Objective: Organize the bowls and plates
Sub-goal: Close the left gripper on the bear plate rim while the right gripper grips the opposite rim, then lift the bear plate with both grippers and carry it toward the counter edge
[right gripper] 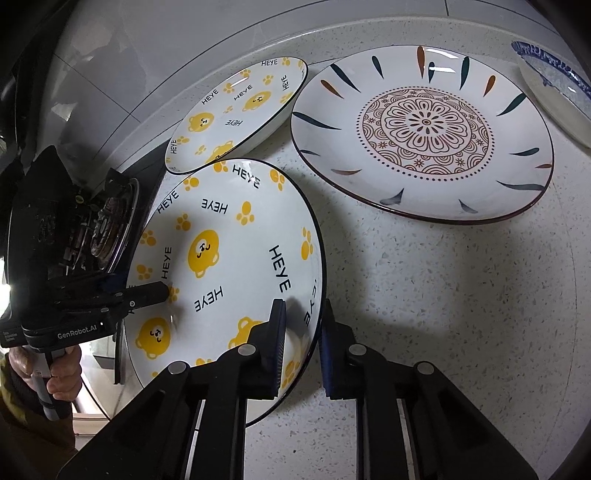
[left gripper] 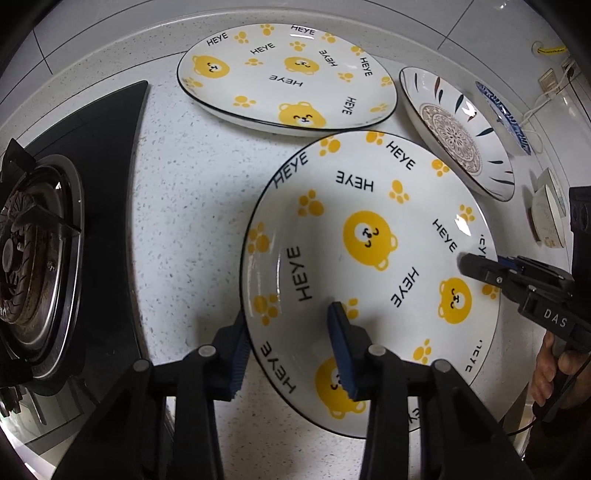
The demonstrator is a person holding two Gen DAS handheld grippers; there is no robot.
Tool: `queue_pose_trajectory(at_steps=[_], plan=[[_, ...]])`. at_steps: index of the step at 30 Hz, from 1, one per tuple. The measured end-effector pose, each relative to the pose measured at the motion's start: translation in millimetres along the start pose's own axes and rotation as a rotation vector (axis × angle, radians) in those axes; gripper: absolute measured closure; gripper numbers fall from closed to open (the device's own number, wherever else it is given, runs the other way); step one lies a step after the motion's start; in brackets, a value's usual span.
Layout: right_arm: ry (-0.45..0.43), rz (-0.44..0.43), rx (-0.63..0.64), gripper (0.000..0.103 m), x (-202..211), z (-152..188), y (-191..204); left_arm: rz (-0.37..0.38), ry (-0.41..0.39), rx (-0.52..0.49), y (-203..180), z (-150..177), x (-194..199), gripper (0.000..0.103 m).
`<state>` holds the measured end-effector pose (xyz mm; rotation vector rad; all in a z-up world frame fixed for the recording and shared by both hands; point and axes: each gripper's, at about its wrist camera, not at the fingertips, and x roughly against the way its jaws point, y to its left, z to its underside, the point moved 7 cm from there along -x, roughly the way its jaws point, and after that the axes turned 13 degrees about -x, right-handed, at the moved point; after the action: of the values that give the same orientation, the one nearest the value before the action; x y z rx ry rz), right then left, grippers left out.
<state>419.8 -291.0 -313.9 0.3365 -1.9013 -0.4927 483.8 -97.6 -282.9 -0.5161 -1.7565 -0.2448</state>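
A white plate with yellow bears and "HEYE" lettering is held tilted above the speckled counter; it also shows in the right wrist view. My left gripper straddles its left rim, one finger on top and one below. My right gripper straddles the opposite rim the same way; it shows in the left wrist view. A second bear plate lies behind. A mandala plate lies to the right. A blue-rimmed plate is at the far right.
A gas hob with a burner on black glass lies left of the plates. Two pale bowls on edge stand at the right. A tiled wall runs behind the counter, with sockets and a cable at the far right.
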Motion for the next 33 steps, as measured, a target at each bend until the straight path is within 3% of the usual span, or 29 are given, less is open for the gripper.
queue_pose_trajectory(at_steps=[10,16,25,33], plan=[[0.02,-0.024,0.017,0.089,1.2,-0.2,0.9,0.074,0.062,0.063,18.4,2.2,1.6,0.076],[0.05,-0.067,0.003,0.09,1.3,-2.1,-1.3,0.192,0.055,0.168,32.0,5.6,1.5,0.087],[0.043,-0.064,0.019,0.091,11.1,-6.1,-1.2,0.18,0.022,0.188,28.7,10.0,9.4,0.087],[0.0,-0.092,0.05,0.091,47.5,0.0,10.0,0.172,-0.045,0.204,20.5,24.1,56.5,0.089]])
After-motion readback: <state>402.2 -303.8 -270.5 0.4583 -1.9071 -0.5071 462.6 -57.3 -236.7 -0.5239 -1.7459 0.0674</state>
